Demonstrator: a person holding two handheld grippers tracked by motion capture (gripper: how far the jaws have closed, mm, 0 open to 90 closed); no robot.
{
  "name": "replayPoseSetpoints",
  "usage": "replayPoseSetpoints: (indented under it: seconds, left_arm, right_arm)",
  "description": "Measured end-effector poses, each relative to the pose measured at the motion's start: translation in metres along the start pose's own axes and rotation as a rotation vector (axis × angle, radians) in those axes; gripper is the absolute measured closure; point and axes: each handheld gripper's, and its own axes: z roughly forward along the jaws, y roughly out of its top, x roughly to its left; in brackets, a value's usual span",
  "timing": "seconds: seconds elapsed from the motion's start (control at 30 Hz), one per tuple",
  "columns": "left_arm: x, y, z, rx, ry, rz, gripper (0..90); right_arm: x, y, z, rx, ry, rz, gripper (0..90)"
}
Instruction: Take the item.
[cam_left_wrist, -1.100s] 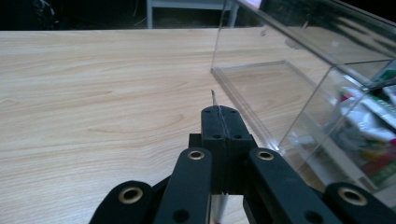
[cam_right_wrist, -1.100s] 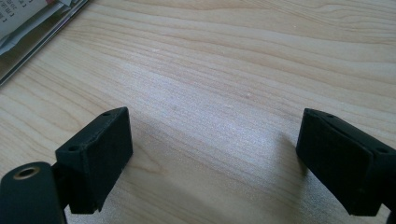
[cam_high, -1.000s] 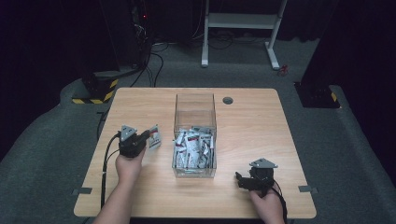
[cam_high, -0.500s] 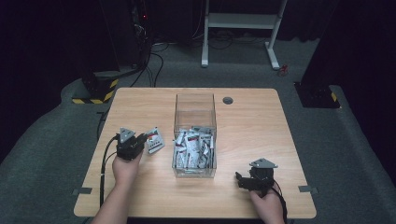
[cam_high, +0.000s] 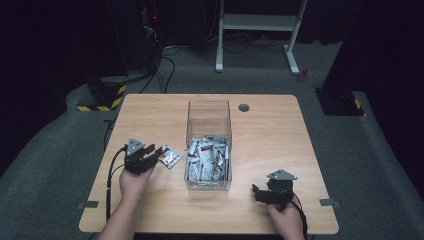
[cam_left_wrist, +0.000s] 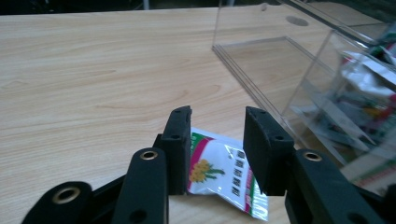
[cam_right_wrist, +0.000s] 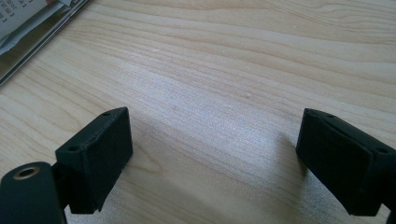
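Note:
A white sachet with a red-and-green edge and a flower print (cam_left_wrist: 223, 173) lies flat on the wooden table (cam_high: 150, 112), just left of a clear plastic box (cam_high: 209, 111). My left gripper (cam_left_wrist: 217, 135) hovers low over the sachet's near end, jaws apart, with the sachet (cam_high: 170, 158) showing in the gap and not pinched. The box holds several similar sachets (cam_high: 207, 161) piled in its near half. My right gripper (cam_high: 258, 193) rests at the table's front right, open wide (cam_right_wrist: 215, 154) over bare wood.
The box's transparent wall (cam_left_wrist: 280, 79) stands close on the right of my left gripper. A round cable hole (cam_high: 244, 107) sits at the table's back. The box's corner with sachets (cam_right_wrist: 28, 18) lies far left of my right gripper.
My left gripper has drawn back slightly toward the person, and the sachet stays on the table. The right gripper has not moved.

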Motion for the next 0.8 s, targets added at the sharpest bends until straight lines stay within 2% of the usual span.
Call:
replayPoseSetpoints:
  seconds: [0.1, 0.3, 0.53, 0.67, 0.8]
  left_arm:
    - [-0.002, -0.001, -0.004, 0.006, -0.014, 0.006, 57.9]
    - [-0.005, -0.003, -0.016, 0.019, -0.016, 0.019, 52.6]
    - [-0.003, -0.01, -0.028, 0.038, -0.037, 0.025, 47.4]
    - [-0.002, -0.015, -0.035, 0.044, -0.043, 0.042, 42.9]
    - [0.001, -0.02, -0.041, 0.063, -0.061, 0.041, 37.2]
  right_arm:
    - [0.0, 0.0, 0.0, 0.0, 0.0, 0.0, 10.5]
    - [0.0, 0.0, 0.0, 0.0, 0.0, 0.001, 10.5]
    - [0.0, 0.0, 0.0, 0.0, 0.0, 0.001, 10.5]
    - [0.0, 0.0, 0.0, 0.0, 0.0, 0.001, 10.5]
    - [0.0, 0.0, 0.0, 0.0, 0.0, 0.001, 10.5]
